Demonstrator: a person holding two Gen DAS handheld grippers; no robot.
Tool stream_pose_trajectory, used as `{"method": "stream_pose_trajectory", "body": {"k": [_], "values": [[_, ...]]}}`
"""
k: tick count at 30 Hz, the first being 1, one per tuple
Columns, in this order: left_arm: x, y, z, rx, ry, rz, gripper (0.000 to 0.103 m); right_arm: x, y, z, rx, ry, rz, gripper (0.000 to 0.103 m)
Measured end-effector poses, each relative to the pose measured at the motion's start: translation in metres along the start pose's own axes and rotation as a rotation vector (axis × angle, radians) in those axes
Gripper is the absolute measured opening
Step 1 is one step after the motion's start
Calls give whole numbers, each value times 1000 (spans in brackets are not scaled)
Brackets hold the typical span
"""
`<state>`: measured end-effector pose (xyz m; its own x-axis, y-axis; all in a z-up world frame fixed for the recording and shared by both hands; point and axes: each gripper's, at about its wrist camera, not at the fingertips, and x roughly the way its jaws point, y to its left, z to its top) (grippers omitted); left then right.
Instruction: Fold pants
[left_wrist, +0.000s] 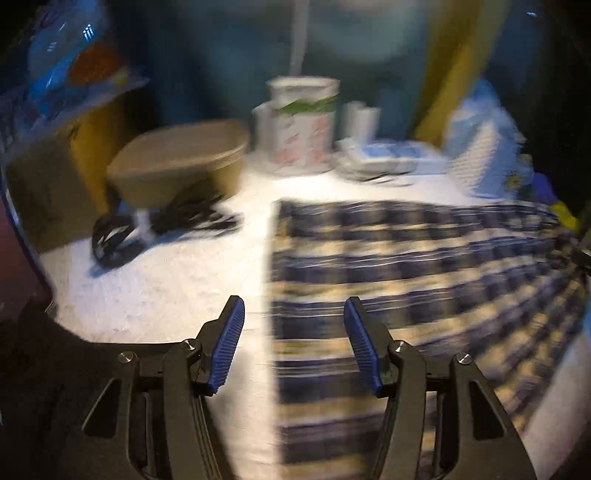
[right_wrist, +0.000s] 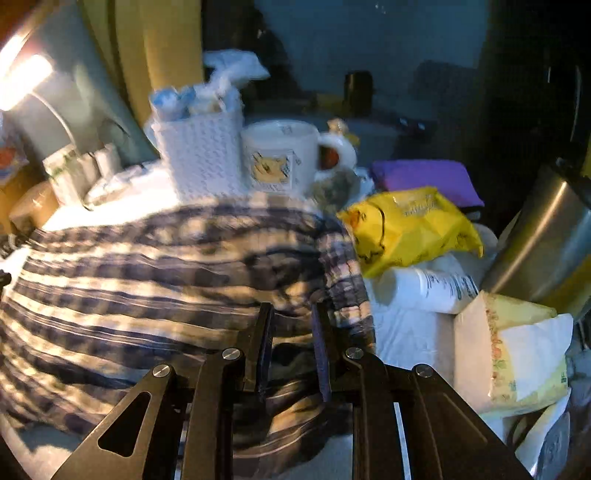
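White tabletop (left_wrist: 166, 288); left gripper (left_wrist: 293, 317) spread, empty; only right view shows right gripper (right_wrist: 291, 325) pinching plaid pants (right_wrist: 147, 280).

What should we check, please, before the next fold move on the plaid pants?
1. Right gripper has hold of the plaid pants: ok, fabric is bunched between its narrow-set fingers.
2. Left gripper free to grasp: ok, fingers spread with nothing between them, straddling the straight left edge of the pants.
3. Pants lying flat: not ok, fabric bunches and ripples near the right gripper; blur hides finer wrinkles.
4. White surface left of the pants bare: ok up close; a black cord bundle lies farther back.
5. Clutter at the right end: not ok, the yellow bag sits against the pants' edge.
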<state>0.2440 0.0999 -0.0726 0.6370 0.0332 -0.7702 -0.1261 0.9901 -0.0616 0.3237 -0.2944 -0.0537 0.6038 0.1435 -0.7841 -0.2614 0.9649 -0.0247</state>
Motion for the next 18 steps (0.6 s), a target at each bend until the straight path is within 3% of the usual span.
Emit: {"method": "stream_pose_trajectory", "body": {"k": [5, 8, 11, 14, 18], "values": [[-18, -63, -13, 83, 5, -169, 57, -14, 29, -11, -48, 13, 175, 21], [-14, -97, -31, 121, 47, -253, 57, 5, 57, -23, -89, 71, 199, 21], [-7, -111, -39, 113, 89, -262, 57, 20, 57, -41, -78, 137, 184, 21], [-2, -108, -54, 97, 133, -231, 57, 14, 52, -47, -85, 114, 175, 21], [-8, -102, -66, 140, 111, -175, 56, 10, 33, -51, -89, 100, 105, 21]]}}
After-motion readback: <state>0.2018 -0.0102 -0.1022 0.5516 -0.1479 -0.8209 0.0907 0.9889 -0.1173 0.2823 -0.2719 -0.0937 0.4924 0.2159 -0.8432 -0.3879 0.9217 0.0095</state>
